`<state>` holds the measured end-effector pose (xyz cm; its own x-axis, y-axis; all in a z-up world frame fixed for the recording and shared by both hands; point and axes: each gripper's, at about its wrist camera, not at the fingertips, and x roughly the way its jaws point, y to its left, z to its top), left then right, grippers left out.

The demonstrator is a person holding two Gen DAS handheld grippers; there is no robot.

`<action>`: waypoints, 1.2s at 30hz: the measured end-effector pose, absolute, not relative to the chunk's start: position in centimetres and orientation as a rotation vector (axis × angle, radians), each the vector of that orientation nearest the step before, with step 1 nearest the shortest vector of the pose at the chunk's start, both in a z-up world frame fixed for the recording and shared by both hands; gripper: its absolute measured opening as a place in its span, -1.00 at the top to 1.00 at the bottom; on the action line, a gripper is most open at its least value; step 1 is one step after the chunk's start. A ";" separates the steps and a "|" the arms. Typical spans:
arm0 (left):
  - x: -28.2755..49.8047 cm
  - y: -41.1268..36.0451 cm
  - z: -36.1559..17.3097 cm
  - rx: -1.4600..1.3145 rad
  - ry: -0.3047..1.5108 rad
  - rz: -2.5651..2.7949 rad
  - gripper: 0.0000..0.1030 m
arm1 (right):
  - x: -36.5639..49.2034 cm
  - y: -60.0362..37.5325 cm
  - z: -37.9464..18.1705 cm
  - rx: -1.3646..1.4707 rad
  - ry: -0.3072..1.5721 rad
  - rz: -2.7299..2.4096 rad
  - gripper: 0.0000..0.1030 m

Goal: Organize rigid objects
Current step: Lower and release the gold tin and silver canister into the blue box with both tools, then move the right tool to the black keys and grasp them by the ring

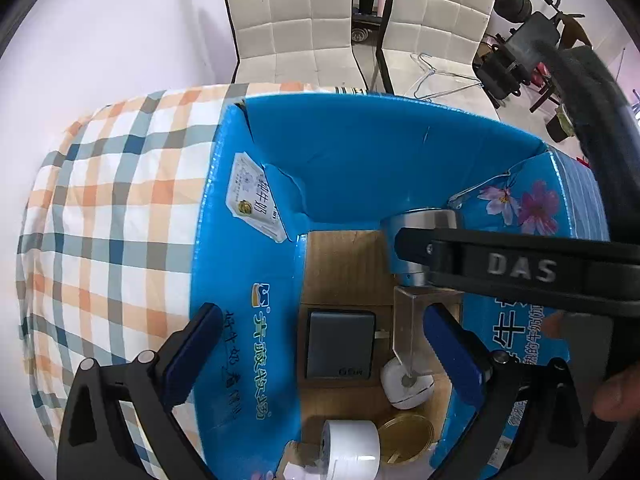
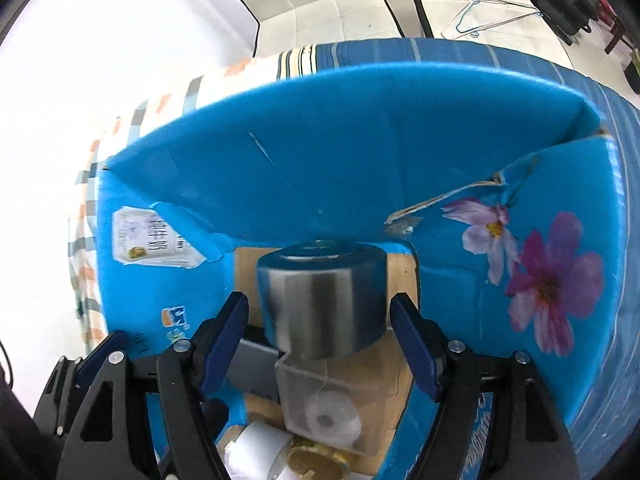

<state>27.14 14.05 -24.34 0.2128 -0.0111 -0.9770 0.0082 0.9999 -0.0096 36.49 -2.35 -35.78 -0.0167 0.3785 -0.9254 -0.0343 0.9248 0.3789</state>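
Observation:
A blue cardboard box (image 1: 352, 160) stands open on a checked tablecloth. Inside lie a dark grey charger block (image 1: 340, 344), a white round piece (image 1: 406, 386), a white tape roll (image 1: 352, 450) and a gold tin (image 1: 406, 436). A perfume bottle with a silver cap (image 2: 322, 300) and clear body (image 2: 312, 396) is between the open fingers of my right gripper (image 2: 320, 340), over the box's inside; it looks blurred and untouched by the pads. In the left view the bottle (image 1: 416, 248) sits under the right gripper's arm (image 1: 520, 268). My left gripper (image 1: 320, 352) is open, straddling the box's left flap.
The box (image 2: 340, 168) has a flower print on its right flap (image 2: 552, 280). The checked cloth (image 1: 100, 220) covers the table to the left. Two white chairs (image 1: 292, 20) stand behind the table, with a wire hanger (image 1: 432, 76) and gym gear (image 1: 528, 48) beyond.

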 end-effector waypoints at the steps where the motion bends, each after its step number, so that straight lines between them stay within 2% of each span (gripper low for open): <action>1: 27.1 14.0 -24.1 -0.001 1.352 -0.013 -1.00 | 36.2 -2.5 -35.4 0.282 1.551 0.339 -0.56; 3: 26.8 13.8 -23.4 0.002 1.341 -0.010 -1.00 | 35.8 -2.6 -34.6 0.297 1.537 0.350 -0.72; 7: 26.0 13.8 -21.7 0.003 1.319 -0.001 -1.00 | 34.7 -3.0 -32.5 0.290 1.507 0.358 -0.92; 25: 19.5 14.5 -13.7 0.024 1.183 0.035 -1.00 | 26.6 -7.7 -21.4 0.256 1.315 0.398 -0.99; 36: 13.0 9.6 -6.6 0.036 1.047 -0.033 -1.00 | 17.8 -14.6 -13.8 0.329 1.134 0.460 -0.99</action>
<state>12.99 9.64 -6.63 0.4993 -0.0100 -0.8663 0.0443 0.9989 0.0140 17.75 -14.59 -13.77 0.3462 0.5093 -0.7878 -0.1838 0.8603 0.4754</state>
